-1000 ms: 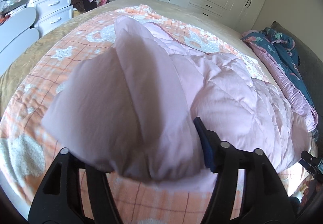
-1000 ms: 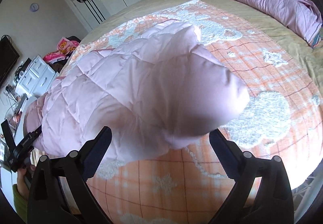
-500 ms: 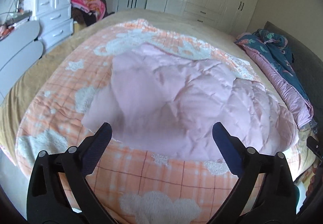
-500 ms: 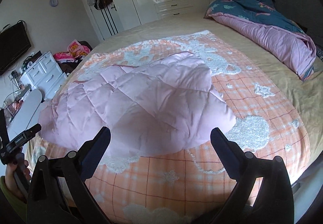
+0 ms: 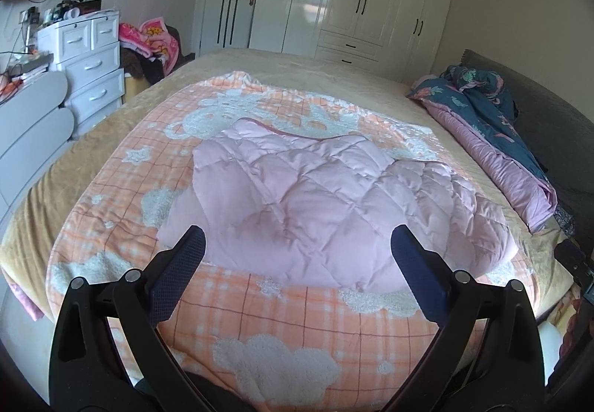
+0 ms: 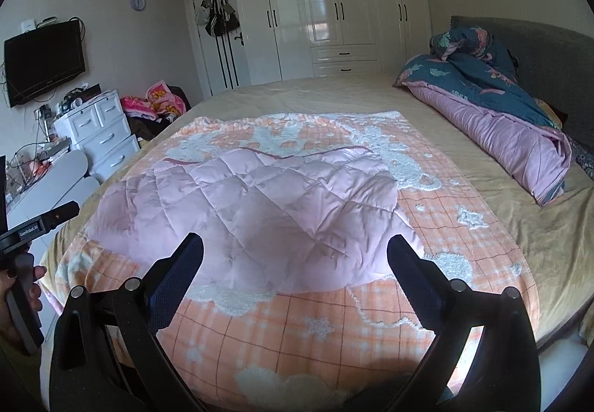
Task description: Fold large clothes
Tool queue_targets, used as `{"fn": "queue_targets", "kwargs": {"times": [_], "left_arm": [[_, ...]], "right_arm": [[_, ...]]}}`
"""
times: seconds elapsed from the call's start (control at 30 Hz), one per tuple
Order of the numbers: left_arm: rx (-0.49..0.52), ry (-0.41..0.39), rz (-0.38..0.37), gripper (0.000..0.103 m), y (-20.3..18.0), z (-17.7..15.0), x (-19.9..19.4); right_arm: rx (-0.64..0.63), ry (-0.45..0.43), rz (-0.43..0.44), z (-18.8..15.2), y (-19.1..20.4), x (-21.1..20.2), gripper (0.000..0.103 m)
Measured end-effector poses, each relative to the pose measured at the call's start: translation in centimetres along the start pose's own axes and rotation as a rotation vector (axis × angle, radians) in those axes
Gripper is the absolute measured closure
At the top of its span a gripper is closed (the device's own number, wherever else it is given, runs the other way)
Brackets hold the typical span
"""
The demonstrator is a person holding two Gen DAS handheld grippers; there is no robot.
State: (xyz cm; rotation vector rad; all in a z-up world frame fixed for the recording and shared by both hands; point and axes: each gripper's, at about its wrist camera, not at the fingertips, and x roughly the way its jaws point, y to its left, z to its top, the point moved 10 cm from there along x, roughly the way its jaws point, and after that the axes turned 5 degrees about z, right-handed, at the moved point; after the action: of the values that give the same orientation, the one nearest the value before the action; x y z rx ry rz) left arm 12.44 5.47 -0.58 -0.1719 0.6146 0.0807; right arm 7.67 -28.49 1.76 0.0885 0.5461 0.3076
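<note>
A pink quilted coat (image 5: 319, 204) is laid flat on an orange checked blanket (image 5: 282, 323) in the middle of a big bed (image 5: 297, 66); it is likely spread there so that there is room for folding; one side looks already turned over onto the rest, so the fold is judged as partly done.

The left gripper (image 5: 297, 274) is held above the near edge of the blanket, apart from the coat, and is pointed down a little toward it; its jaws are seen spread wide with nothing between them; they have just been opening. The right gripper (image 6: 295, 272) is held the same way, beside the left one, tipped down at the coat; its jaws are also seen wide apart and nothing is gripped.

Both are likely kept back like this so that the whole coat can be looked at and the next edge can be picked.

In the right view, a hand (image 6: 22, 289) is seen at the left side, wrapped around the handle of the other gripper.

A blue and purple duvet (image 6: 493, 115) is piled by the headboard, well apart from the coat.
</note>
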Motion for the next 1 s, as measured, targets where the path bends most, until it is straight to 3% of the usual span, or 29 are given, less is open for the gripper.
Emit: {"fn": "queue_targets", "kwargs": {"times": [0.27,0.5,0.77,1.0], "left_arm": [[0.033,0.001,-0.028,0.009,-2.0,-2.3,-1.0],[0.045,0.026,-0.055,0.009,-3.1,-4.9,-0.7],[0.065,0.053,-0.070,0.009,-4.4,-6.4,-0.4],[0.060,0.058,-0.067,0.009,-4.6,-6.7,-0.1]], "right_arm": [[-0.052,-0.033,0.015,-0.6,2.3,-1.1,0.004],[-0.013,-0.029,0.021,-3.1,2.9,-0.4,0.004],[-0.028,0.069,0.030,-6.4,3.7,2.2,0.004],[-0.038,0.075,0.031,-6.4,4.0,2.5,0.004]]}}
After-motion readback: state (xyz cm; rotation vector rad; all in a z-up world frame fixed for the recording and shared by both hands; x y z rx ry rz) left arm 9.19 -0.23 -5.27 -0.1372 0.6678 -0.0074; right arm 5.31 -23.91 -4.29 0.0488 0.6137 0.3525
